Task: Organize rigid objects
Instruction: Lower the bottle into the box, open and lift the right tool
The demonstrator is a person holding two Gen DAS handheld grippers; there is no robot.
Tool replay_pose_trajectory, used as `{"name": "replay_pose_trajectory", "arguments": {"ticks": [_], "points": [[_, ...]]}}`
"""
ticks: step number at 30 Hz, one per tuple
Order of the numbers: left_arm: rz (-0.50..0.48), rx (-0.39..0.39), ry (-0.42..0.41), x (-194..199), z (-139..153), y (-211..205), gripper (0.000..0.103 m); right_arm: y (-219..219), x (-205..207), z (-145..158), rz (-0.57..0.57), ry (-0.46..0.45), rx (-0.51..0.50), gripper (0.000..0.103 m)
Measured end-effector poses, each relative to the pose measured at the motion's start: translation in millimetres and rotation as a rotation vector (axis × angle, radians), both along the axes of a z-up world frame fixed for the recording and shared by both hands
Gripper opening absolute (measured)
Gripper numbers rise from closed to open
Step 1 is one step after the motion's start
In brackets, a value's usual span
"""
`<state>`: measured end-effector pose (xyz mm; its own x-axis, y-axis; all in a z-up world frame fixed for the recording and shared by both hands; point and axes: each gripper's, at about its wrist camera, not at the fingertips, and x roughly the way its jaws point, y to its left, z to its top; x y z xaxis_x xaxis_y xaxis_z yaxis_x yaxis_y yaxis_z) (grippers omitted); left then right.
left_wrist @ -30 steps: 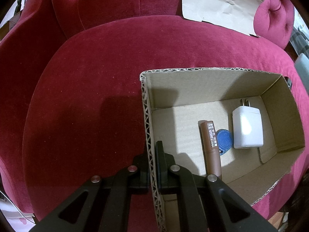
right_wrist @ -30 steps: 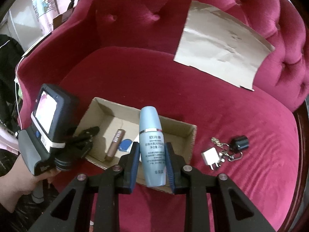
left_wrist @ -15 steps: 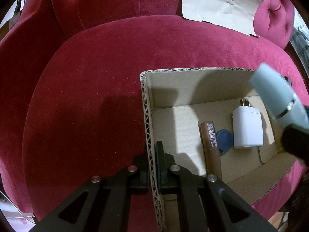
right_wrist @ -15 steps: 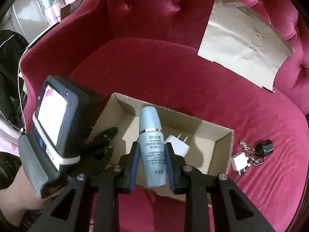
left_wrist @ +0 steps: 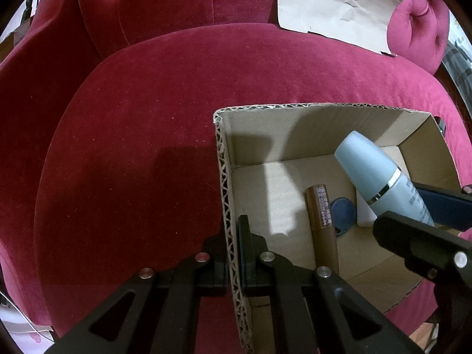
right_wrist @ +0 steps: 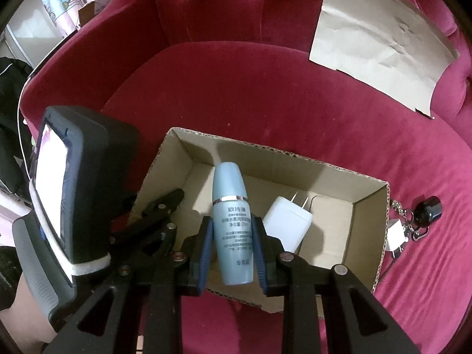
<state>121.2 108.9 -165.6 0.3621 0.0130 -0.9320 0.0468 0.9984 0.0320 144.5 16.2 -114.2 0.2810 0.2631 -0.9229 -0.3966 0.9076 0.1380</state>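
An open cardboard box sits on the red velvet seat. My left gripper is shut on the box's left wall. My right gripper is shut on a light blue bottle and holds it over the inside of the box; the bottle also shows in the left wrist view. Inside lie a brown tube, a blue tag and a white charger plug.
A second small white plug and a black key fob with chain lie on the seat right of the box. A sheet of brown paper leans on the backrest. The sofa arm rises at left.
My right gripper has carried the blue bottle forward and lower, from over the box's near wall to over its inside. The left gripper still holds the wall.
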Motion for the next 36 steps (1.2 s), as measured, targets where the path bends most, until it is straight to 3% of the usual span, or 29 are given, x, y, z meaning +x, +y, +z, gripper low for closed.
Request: {"name": "replay_pose_trajectory", "arguments": {"ticks": [12,14,15,17,26,36], "points": [[0.000,0.001,0.001,0,0,0,0.005,0,1,3,0.004,-0.011,0.003,0.028],[-0.001,0.000,0.000,0,0,0,0.005,0,2,5,0.002,-0.015,0.003,0.034],[0.000,-0.001,0.001,0,0,0,0.005,0,2,6,0.003,-0.019,0.002,0.048],[0.001,-0.004,0.001,0,0,0,0.005,-1,2,8,-0.006,-0.042,-0.023,0.060],[0.001,-0.004,0.001,1,-1,2,0.005,-19,7,8,-0.069,-0.062,-0.044,0.098],[0.000,-0.002,0.001,1,-1,2,0.005,-21,4,12,-0.054,-0.095,-0.054,0.103]]}}
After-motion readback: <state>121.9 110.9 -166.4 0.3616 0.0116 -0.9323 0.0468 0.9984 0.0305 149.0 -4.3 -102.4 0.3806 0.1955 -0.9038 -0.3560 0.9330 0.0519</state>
